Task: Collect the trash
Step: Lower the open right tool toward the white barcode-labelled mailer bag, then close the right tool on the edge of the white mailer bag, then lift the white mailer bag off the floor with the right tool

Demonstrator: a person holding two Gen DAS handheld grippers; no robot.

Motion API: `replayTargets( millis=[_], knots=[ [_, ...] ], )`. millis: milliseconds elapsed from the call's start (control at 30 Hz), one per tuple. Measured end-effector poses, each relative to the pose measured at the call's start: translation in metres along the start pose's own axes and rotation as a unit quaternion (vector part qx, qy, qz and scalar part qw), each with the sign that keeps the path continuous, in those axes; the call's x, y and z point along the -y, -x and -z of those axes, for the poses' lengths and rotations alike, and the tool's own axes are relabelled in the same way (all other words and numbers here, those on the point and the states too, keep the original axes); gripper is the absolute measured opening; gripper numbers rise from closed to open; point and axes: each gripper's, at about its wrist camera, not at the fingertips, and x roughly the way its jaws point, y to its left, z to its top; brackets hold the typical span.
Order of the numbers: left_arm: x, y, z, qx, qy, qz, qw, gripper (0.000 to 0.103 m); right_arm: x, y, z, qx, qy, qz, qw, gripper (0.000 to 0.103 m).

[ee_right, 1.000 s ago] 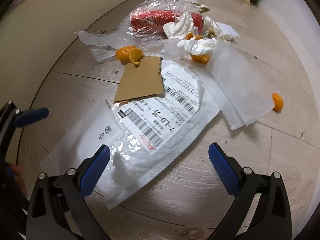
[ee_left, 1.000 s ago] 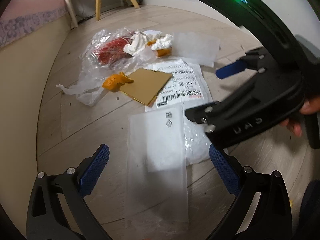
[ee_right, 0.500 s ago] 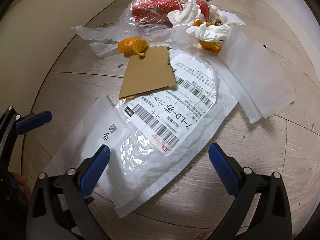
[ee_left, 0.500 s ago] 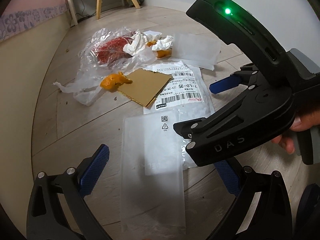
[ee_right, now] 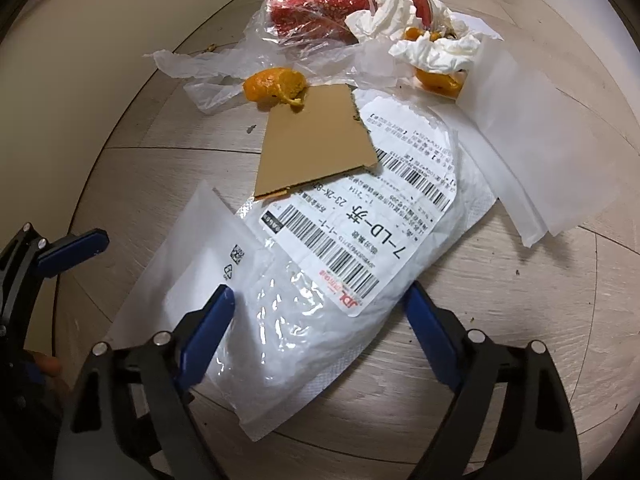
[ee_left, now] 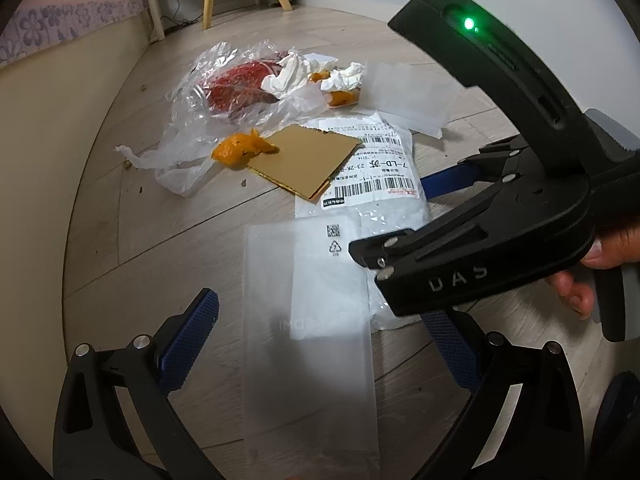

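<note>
Right wrist: crinkled glossy mailer [ee_right: 320, 312] between closing ribbed blue fingers [ee_right: 206, 330].

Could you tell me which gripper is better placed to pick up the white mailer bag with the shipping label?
Right: the right gripper straddles the mailer bag, jaws just closing; the left gripper brackets the frosted bag.

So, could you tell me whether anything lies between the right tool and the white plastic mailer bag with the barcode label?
Nothing visible does: the right tool, jaws just closing, already straddles the white plastic mailer bag's near end.
</note>
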Motion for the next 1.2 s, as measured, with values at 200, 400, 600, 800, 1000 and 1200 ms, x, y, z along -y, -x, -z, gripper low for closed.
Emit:
replayTargets(
  millis=[200,400,600,800,1000,1200],
  knots=[
    [0.000,-0.002,0.001,-0.002,0.001,-0.001,1.0000,0.097,0.002,0.005,0.002,0.008,0.007,-0.001,1.000,0.060],
    [0.003,-0.002,0.001,0.000,0.002,-0.001,1.0000,0.097,0.004,0.012,0.001,0.017,0.007,-0.006,1.000,0.037],
    [0.006,-0.002,-0.002,0.004,0.004,-0.005,1.0000,0.097,0.003,0.022,0.001,0.028,0.020,-0.023,0.999,0.021],
    [0.009,0.000,-0.010,0.010,0.005,-0.008,0.9999,0.097,0.001,0.037,0.004,0.043,0.030,-0.036,0.998,0.013],
    [0.012,0.003,-0.015,0.017,0.006,-0.008,0.9998,0.097,0.001,0.051,0.003,0.059,0.038,-0.042,0.997,0.009],
    [0.013,0.008,-0.021,0.026,0.013,-0.007,0.9995,0.097,0.000,0.064,0.005,0.071,0.045,-0.046,0.995,0.008]
  ],
)
